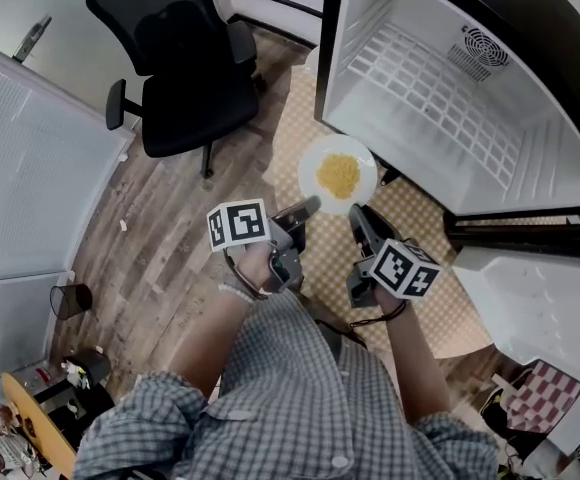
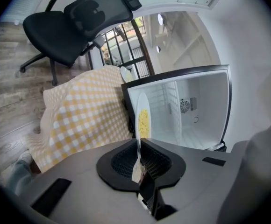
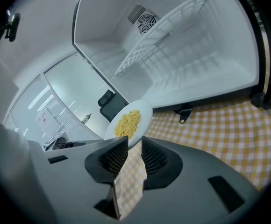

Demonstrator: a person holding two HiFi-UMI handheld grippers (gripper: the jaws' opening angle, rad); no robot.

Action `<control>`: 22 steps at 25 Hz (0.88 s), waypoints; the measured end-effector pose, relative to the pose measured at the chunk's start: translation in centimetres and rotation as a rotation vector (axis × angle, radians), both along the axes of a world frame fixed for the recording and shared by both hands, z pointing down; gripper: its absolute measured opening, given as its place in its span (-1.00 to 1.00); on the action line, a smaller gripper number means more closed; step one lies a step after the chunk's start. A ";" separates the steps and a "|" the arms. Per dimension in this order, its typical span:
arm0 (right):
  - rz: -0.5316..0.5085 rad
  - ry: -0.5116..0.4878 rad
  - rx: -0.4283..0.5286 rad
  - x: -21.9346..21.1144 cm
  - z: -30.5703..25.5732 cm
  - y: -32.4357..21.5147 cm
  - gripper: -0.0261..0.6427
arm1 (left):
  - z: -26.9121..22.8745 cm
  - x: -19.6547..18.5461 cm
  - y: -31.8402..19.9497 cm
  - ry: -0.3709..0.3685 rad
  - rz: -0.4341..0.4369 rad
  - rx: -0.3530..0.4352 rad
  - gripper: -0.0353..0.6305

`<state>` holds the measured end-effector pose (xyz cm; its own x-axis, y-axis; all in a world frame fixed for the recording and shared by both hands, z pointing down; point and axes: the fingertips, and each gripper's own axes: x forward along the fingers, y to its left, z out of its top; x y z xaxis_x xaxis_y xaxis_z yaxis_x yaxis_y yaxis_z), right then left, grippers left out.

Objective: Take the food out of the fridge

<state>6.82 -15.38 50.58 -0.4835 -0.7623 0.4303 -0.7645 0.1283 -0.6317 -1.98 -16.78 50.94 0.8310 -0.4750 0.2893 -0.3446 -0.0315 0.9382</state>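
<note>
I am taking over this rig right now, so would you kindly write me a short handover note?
Left gripper: fingers shut on the plate's rim.
Right gripper: fingers shut on the rim a little further round, so both carry it.
Things: the plate with the yellow food is outside the open fridge, held over the checked cloth. What shows of the fridge's inside is bare.
Done: the food is out of the fridge.
Left: set the plate down somewhere steady, probably on the cloth, then let go with both grippers.
</note>
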 end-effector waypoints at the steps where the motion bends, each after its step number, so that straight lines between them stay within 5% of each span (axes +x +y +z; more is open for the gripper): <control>1: -0.007 0.002 -0.017 -0.2 0.6 0.1 -0.67 | 0.7 -0.2 0.2 -0.004 -0.005 -0.017 -0.82; 12: -0.002 -0.039 -0.202 -0.7 6.9 2.5 -0.67 | 7.1 -0.8 2.5 -0.066 -0.003 -0.194 -0.79; 22: -0.026 0.049 -0.235 -0.6 9.0 3.2 -0.67 | 9.8 -0.6 3.4 -0.344 0.141 -0.154 -0.66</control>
<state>6.26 -12.17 59.56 -0.4761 -0.6256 0.6181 -0.7933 0.0022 -0.6088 -2.55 -13.34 60.73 0.7273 -0.2925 0.6208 -0.6416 0.0311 0.7664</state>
